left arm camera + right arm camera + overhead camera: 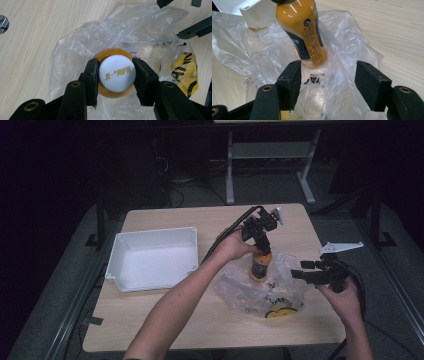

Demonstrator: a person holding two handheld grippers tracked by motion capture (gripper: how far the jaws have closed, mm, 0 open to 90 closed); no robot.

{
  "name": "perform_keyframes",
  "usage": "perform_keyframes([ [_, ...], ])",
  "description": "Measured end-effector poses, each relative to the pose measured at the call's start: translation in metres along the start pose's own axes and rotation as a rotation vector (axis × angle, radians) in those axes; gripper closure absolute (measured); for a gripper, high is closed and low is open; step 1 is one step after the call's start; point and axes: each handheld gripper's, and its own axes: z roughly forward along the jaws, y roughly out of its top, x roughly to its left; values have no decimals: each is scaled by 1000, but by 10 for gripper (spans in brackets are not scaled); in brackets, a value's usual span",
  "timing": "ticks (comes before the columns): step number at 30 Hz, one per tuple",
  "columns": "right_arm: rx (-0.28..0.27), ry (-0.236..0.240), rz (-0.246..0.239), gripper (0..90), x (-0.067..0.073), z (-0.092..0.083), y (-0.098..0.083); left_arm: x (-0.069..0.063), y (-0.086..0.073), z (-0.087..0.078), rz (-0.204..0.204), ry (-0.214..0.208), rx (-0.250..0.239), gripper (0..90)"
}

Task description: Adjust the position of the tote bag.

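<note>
The left tongs (117, 82) point straight down and their jaws clamp the white cap (117, 73) of the orange drink bottle (260, 265) from either side, pads pressed on its rim. The bottle stands upright, its long axis in line with these tongs, its base set on the clear plastic bag (260, 290) that is spread over the worktop (165, 320). The right tongs (328, 85) are spread wide with nothing between the pads, level and low, aimed at the bottle's foot across the crumpled film; they sit just to the right of the bag, near it but apart from the bottle. The white plastic bin (152, 257) lies well off to the left, on the left hand's side, so a lift straight up along the bottle's axis and a carry leftward looks like the natural move.
</note>
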Motion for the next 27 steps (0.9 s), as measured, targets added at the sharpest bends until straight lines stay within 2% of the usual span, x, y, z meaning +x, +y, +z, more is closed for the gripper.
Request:
perform_keyframes([
  [27,0,3,5,371,-1,1,0,-4,2,0,-11,21,5,592],
])
